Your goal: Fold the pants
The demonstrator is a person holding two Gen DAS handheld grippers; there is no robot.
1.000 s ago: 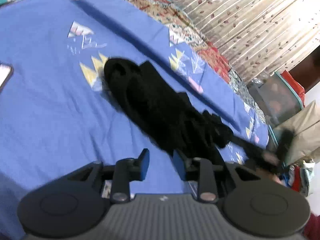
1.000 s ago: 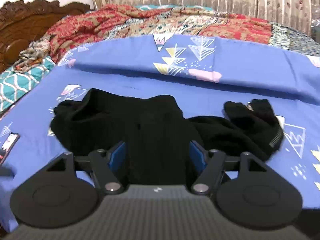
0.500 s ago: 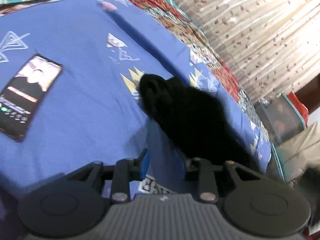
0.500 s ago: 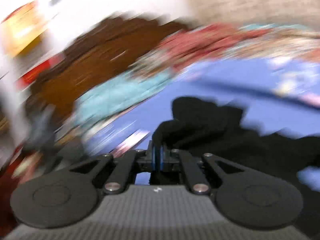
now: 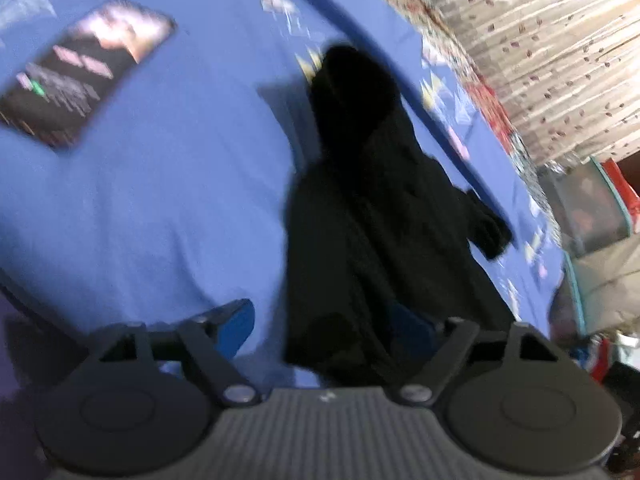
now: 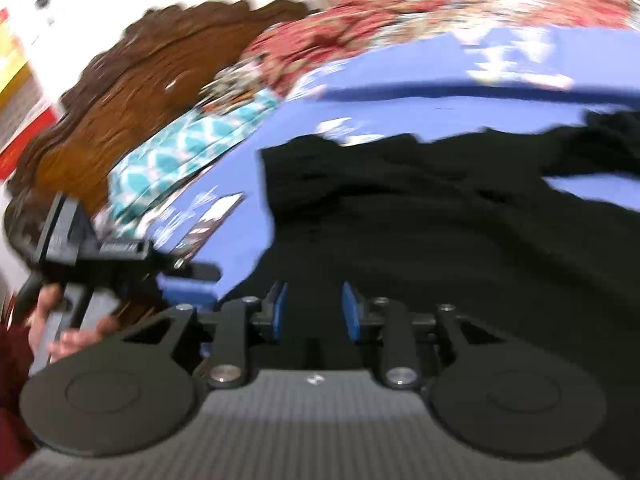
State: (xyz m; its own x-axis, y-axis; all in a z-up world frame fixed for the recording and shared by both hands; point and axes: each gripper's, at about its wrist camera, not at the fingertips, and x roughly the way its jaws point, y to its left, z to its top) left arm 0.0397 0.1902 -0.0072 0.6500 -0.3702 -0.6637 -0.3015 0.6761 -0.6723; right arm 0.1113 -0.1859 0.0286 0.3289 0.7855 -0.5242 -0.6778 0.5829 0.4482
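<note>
The black pants (image 5: 384,216) are lying in a loose, rumpled heap on the blue bedsheet (image 5: 168,184), running away from the left gripper (image 5: 336,320) toward the curtain, with one end bunched just in front of both grippers. They are looking soft, light and limp, so they are likely to sag and slide wherever they are not held; a hem, waistband or folded edge would probably be giving the firmest hold. The left gripper's jaws have just been opening and are standing wide, with dark cloth lying between them but not pinched. The right gripper (image 6: 312,312) is showing narrow jaws that have just been opening a little, their blue pads apart and gripping nothing, the cloth lying just beyond. Motion blur is smearing both views, so waistband and legs are being hard to tell apart. A phone (image 5: 80,88) is lying well apart on the sheet. A hand (image 6: 64,320) holding the other gripper is showing at the right view's left edge.
</note>
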